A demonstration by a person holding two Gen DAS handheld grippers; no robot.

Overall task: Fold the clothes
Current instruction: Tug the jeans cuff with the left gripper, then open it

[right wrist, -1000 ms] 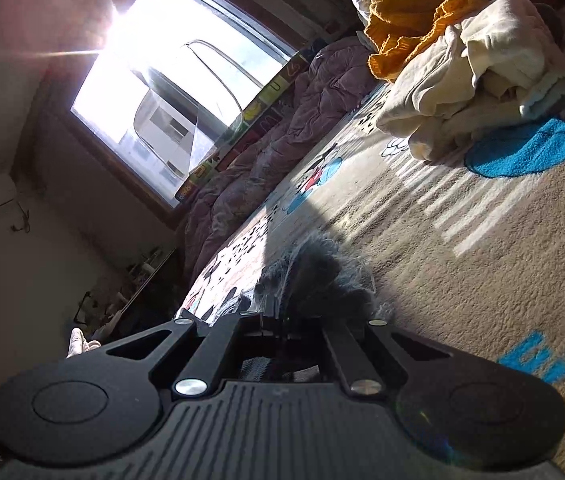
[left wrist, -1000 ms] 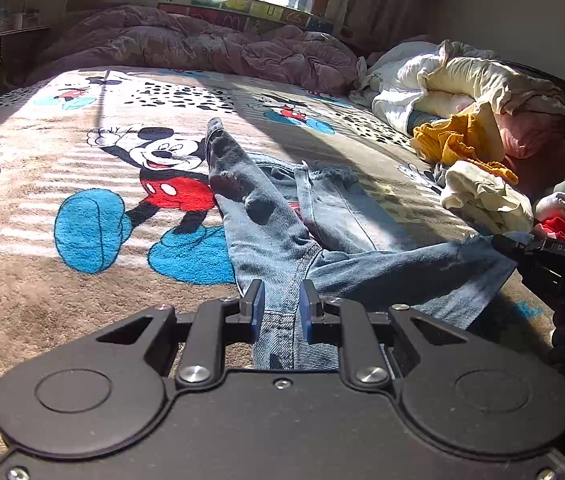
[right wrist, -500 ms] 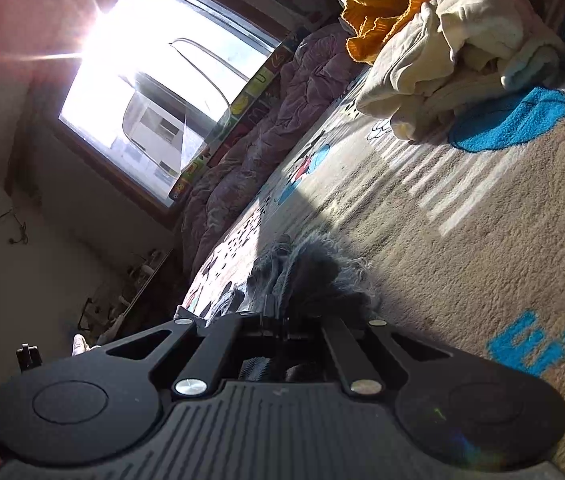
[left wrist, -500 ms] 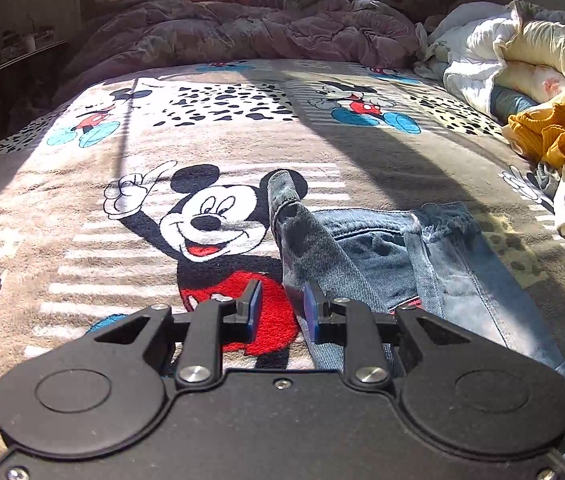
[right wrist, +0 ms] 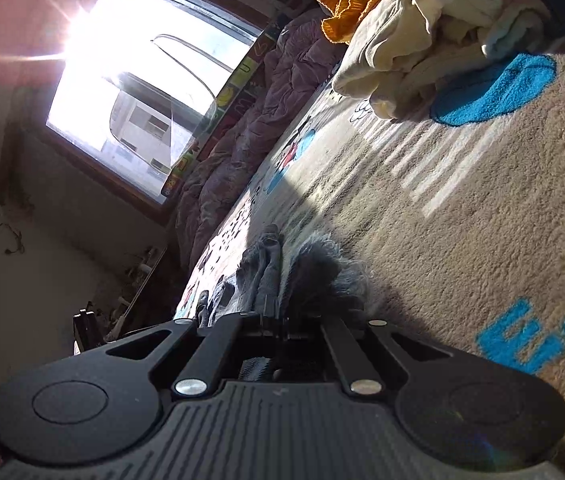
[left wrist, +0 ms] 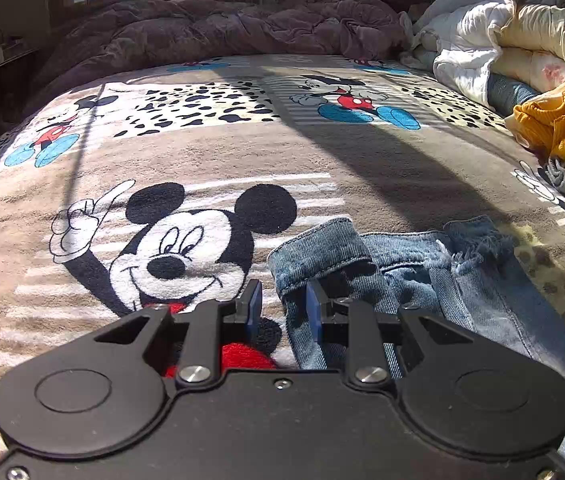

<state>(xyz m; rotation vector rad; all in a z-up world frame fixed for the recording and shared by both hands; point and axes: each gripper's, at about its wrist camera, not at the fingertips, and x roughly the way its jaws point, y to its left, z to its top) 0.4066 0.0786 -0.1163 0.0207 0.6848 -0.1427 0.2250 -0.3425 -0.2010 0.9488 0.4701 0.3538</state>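
Faded blue denim jeans lie on the cartoon-mouse-print bed blanket. Left gripper, jaws narrowly parted, straddles the hemmed cuff; right gripper is clamped on the frayed hem.

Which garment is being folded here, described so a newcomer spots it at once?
Start at the cartoon-mouse blanket covering the bed. Just right of its largest mouse face lie the blue jeans, directly ahead of the left gripper. Unlike the yellow and cream clothes pile at the right edge, they are denim, with one cuffed hem and one frayed hem.
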